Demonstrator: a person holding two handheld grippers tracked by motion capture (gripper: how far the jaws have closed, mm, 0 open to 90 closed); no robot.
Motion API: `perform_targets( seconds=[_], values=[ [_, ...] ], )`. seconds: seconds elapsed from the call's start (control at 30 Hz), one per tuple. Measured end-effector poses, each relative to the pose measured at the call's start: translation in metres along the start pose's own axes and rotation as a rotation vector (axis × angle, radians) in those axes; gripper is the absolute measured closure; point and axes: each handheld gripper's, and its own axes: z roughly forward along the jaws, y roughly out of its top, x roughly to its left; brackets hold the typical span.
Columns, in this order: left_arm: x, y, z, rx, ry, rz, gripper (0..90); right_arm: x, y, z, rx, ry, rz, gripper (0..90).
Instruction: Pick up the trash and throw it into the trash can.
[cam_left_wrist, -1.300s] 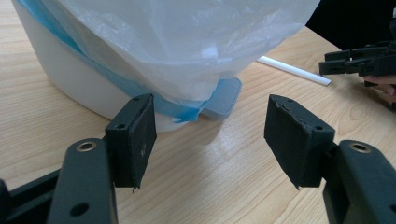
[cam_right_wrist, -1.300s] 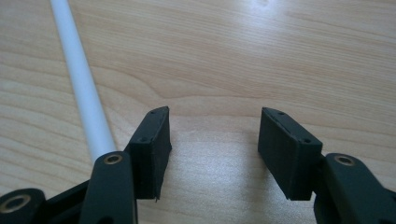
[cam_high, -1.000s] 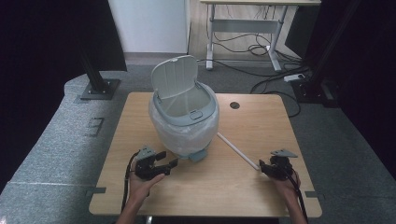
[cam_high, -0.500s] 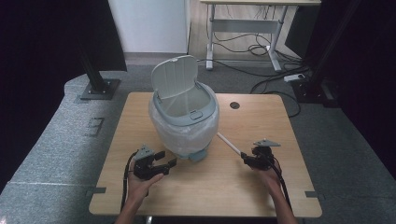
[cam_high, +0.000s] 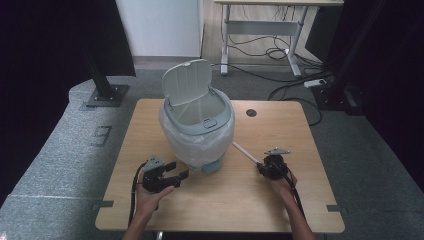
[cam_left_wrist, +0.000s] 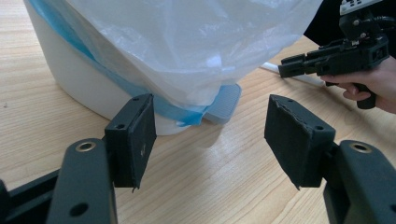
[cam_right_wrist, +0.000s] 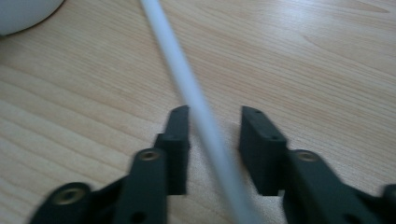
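White stick (cam_right_wrist: 201, 116) between right gripper's (cam_right_wrist: 215, 137) apparently unclosed jaws.

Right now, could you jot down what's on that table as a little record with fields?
Table: light wooden top
Main item: pedal bin, lid flipped up, clear liner bag draped over its sides
Pedal: grey-blue, faces the person
Other item: thin white rod, lying flat on the table to the right of the bin
Left tongs: jaws wide open, in front of the pedal, holding nothing
Right tongs: jaws open on either side of the rod, not yet closed on it
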Motion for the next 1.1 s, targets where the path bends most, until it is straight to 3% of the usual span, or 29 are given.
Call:
perform_targets(
  seconds=[0.07, 0.2, 0.3, 0.4, 0.5, 0.83, 1.1],
  values=[
    [-0.001, 0.000, 0.001, 0.003, -0.002, 0.009, 33.3, 0.001, 0.000, -0.001, 0.007, 0.006, -0.011, 78.3],
    [-0.002, 0.000, 0.001, 0.005, -0.005, 0.014, 33.1, -0.002, 0.001, -0.002, 0.018, 0.019, 0.001, 80.1],
    [-0.001, 0.001, 0.000, 0.001, -0.004, 0.009, 33.1, -0.009, 0.000, -0.003, 0.019, 0.064, 0.077, 80.3],
    [0.000, 0.001, -0.001, -0.004, -0.001, 0.003, 33.1, -0.016, 0.001, -0.008, -0.015, 0.118, 0.154, 80.5],
    [0.001, 0.001, -0.002, -0.008, 0.002, -0.002, 33.1, -0.020, 0.005, -0.020, -0.066, 0.137, 0.183, 80.5],
    [-0.001, 0.001, -0.001, -0.005, -0.002, -0.001, 33.2, -0.018, 0.034, -0.088, -0.279, 0.159, 0.165, 80.7],
    [0.000, 0.000, -0.001, -0.005, -0.002, -0.006, 33.3, -0.004, 0.062, -0.142, -0.435, 0.185, 0.088, 80.6]
  ],
)
